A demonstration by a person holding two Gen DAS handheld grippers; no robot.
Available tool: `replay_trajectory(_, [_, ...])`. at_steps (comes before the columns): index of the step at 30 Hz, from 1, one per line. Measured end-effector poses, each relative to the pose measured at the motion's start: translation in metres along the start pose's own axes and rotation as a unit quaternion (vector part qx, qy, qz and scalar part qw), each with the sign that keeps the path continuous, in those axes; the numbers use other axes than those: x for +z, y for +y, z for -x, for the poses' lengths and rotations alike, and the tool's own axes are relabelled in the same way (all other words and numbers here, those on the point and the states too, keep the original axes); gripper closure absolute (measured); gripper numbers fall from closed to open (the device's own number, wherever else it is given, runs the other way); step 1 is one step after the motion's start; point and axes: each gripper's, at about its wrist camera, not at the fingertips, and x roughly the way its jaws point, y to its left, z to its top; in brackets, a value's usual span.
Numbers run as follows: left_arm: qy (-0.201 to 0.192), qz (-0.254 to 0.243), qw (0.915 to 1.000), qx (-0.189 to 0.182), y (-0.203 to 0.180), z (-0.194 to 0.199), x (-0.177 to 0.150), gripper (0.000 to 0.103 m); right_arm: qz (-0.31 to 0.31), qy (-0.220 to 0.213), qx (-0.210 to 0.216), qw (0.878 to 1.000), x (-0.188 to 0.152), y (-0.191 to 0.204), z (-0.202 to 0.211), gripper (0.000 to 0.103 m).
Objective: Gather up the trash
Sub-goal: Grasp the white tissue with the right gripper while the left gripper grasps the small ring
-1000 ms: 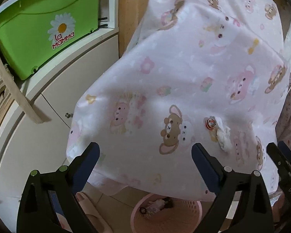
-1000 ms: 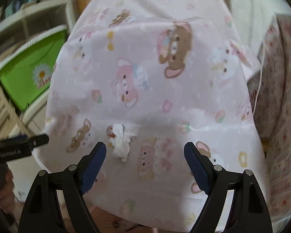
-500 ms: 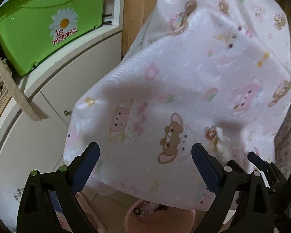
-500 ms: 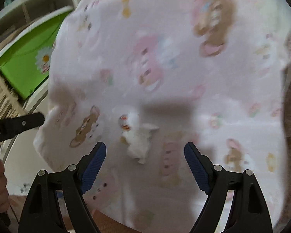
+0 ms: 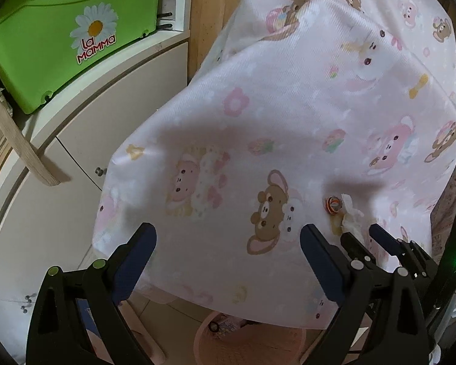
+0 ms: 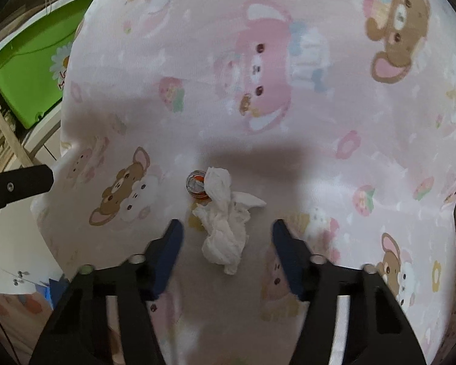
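Note:
A crumpled white tissue [image 6: 225, 222] lies on a pink cartoon-print cloth [image 6: 258, 97], touching a small round orange-and-silver cap [image 6: 196, 185]. My right gripper [image 6: 225, 243] is open, its fingers either side of the tissue's lower end. In the left wrist view the tissue [image 5: 351, 213] and cap [image 5: 333, 205] lie at the right, with the right gripper's fingers [image 5: 380, 237] around them. My left gripper [image 5: 226, 243] is open and empty, over the cloth's near left part.
A pink basket [image 5: 258, 340] stands on the floor under the cloth's near edge. A green box [image 5: 60, 36] sits on a white cabinet [image 5: 76, 140] to the left. A patterned fabric [image 5: 453, 194] hangs at the right.
My right gripper has moved forward and down until its fingers straddle the tissue. My left gripper has drifted slightly closer to the cloth.

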Motion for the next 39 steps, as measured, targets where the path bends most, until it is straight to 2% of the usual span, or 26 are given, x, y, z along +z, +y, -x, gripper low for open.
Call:
replay_trajectory(1, [0.001,0.001,1.0,-0.001,0.001,0.0,0.0,0.009,0.004,0.001,-0.001,1.0,0.0,0.002,-0.001,0.055])
replay_trajectory(3, [0.002,0.001,1.0,0.001,0.002,-0.002,-0.001,0.009,0.005,0.006,-0.003,1.0,-0.001,0.005,-0.004,0.067])
replay_trajectory(4, [0.002,0.0,1.0,0.002,0.002,-0.002,-0.001,0.009,0.004,0.008,-0.002,1.0,-0.002,0.005,-0.005,0.068])
replay_trajectory(7, [0.002,-0.008,0.9999,0.009,0.001,-0.004,-0.002,0.009,0.009,0.008,-0.005,1.0,-0.004,0.007,-0.007,0.082])
replay_trajectory(9, [0.001,-0.012,0.9997,0.021,0.0,-0.006,-0.003,0.009,0.013,0.007,-0.002,1.0,-0.004,0.008,-0.006,0.088])
replay_trajectory(13, [0.002,-0.019,0.9998,0.008,-0.004,-0.003,-0.005,0.009,0.004,-0.014,-0.011,1.0,-0.004,0.001,0.008,0.09])
replay_trajectory(18, [0.0,-0.045,0.9989,0.009,-0.017,-0.008,-0.007,0.009,-0.029,-0.035,-0.004,0.999,0.001,-0.021,0.03,0.09])
replay_trajectory(21, [0.019,-0.093,0.9954,-0.017,-0.043,-0.024,-0.003,0.011,-0.043,-0.042,-0.006,0.998,0.002,-0.037,0.041,0.09])
replay_trajectory(27, [-0.019,-0.181,0.983,-0.028,-0.09,-0.035,-0.008,0.028,-0.084,-0.039,-0.019,0.996,0.0,-0.074,0.053,0.089])
replay_trajectory(33, [-0.006,-0.2,0.979,-0.04,-0.116,-0.053,-0.012,0.041,-0.089,-0.031,-0.041,0.995,-0.004,-0.092,0.054,0.089])
replay_trajectory(36, [-0.011,-0.195,0.9799,-0.04,-0.121,-0.059,-0.008,0.045,-0.083,-0.03,-0.042,0.995,-0.007,-0.093,0.054,0.089])
replay_trajectory(39, [-0.005,-0.184,0.9818,-0.049,-0.123,-0.067,-0.004,0.055,-0.078,-0.031,-0.048,0.995,-0.012,-0.101,0.057,0.089])
